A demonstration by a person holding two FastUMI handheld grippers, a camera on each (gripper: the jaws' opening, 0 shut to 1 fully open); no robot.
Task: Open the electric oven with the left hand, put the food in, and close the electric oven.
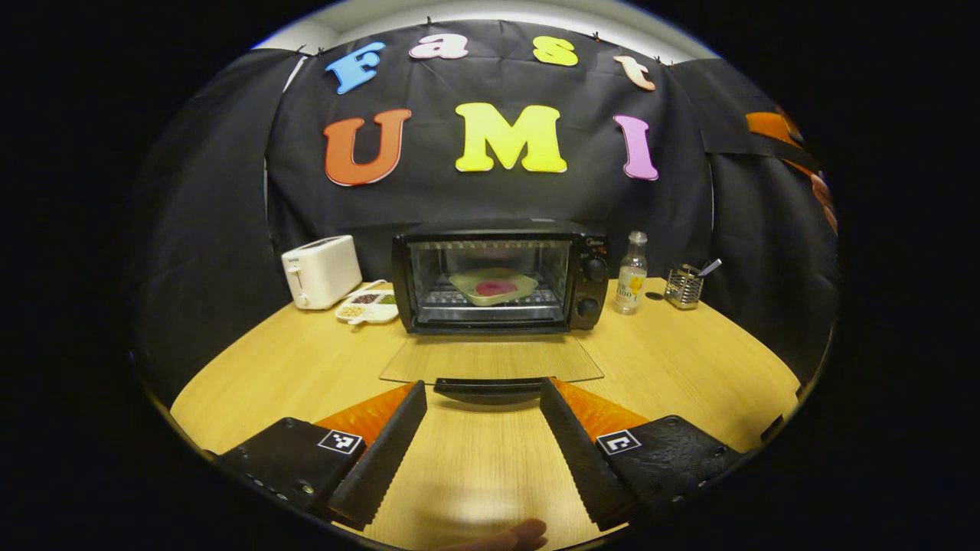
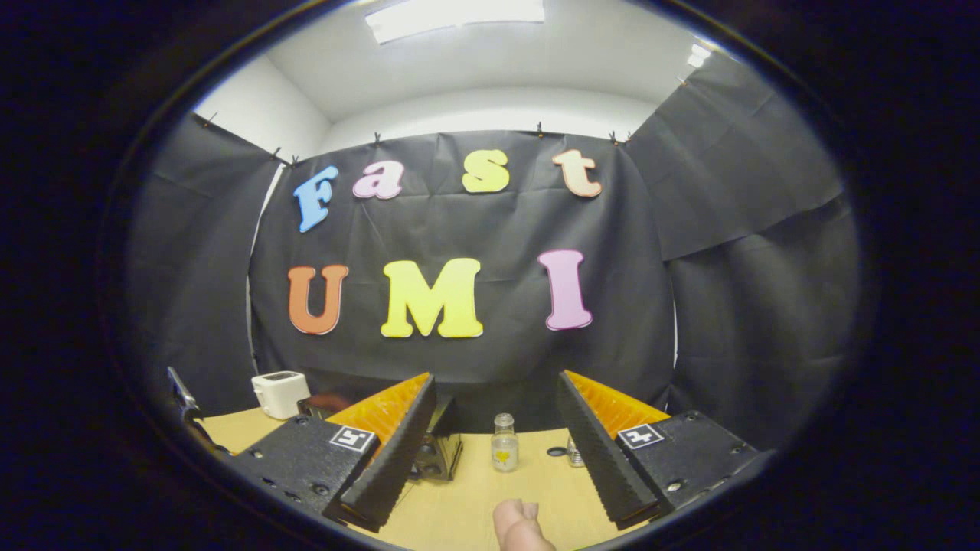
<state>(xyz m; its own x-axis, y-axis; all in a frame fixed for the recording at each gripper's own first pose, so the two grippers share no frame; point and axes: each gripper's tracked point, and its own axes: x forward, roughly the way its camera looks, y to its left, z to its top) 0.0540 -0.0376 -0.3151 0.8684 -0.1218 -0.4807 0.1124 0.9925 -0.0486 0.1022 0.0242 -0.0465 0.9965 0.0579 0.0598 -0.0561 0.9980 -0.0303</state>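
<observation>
Electric oven (image 2: 436, 451) largely hidden behind left finger in right gripper view. Door (image 1: 490, 360) seen lowered; food (image 1: 496, 288) inside. Both grippers' jaws held apart, empty.

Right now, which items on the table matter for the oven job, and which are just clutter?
Job:
electric oven, its door folded down open
plate of food on the rack inside
left gripper, open just short of the door handle

Clutter:
toaster
snack dish
bottle
wire utensil holder
</observation>
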